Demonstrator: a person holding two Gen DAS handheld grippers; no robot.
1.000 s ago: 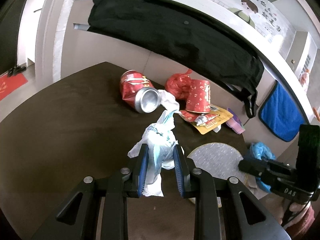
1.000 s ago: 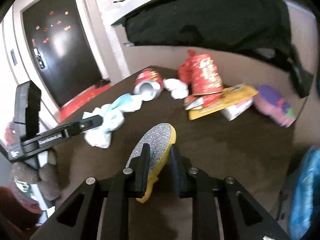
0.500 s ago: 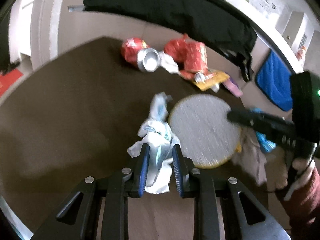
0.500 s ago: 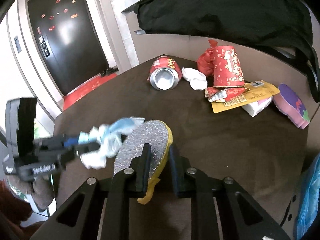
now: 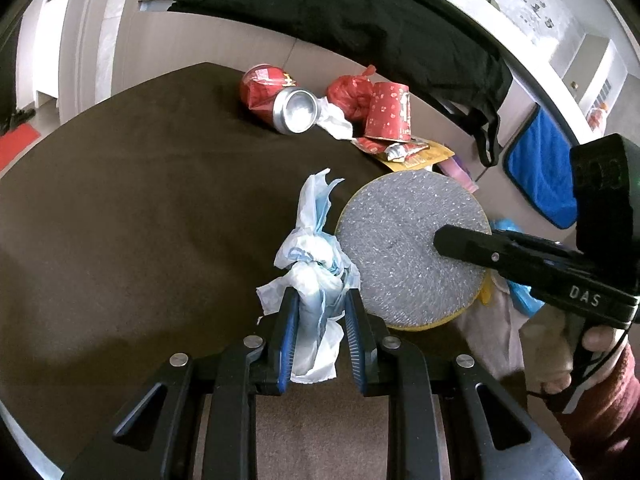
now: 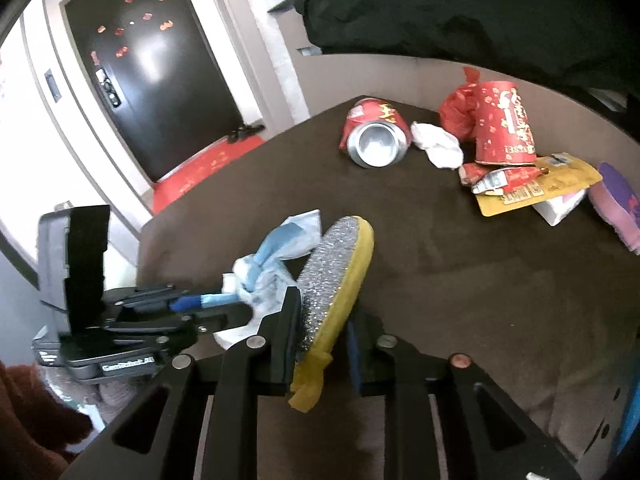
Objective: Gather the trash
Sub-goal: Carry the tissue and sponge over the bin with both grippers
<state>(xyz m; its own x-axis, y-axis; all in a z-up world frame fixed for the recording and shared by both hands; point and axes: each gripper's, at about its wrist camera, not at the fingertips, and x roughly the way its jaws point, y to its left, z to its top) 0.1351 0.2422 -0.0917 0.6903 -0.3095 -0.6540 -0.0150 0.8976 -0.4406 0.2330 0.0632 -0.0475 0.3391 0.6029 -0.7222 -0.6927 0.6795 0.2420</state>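
Observation:
My left gripper is shut on a crumpled white and blue plastic bag, held above the near edge of the dark brown table. Beside it on the right, my right gripper is shut on a round scouring pad with a silver face and yellow back, tilted on edge. Bag and pad touch or nearly touch. At the table's far side lie a dented red can, a red paper cup upside down, a red bag, a white tissue and flat wrappers.
A black garment hangs over the ledge behind the table. A purple item lies at the table's right edge. A blue cloth hangs at the right, with a blue bag below it. A dark door stands at the left.
The two grippers have come together: the pad moved left and up beside the plastic bag, and the left gripper sank and tipped downward. Both grips held throughout.

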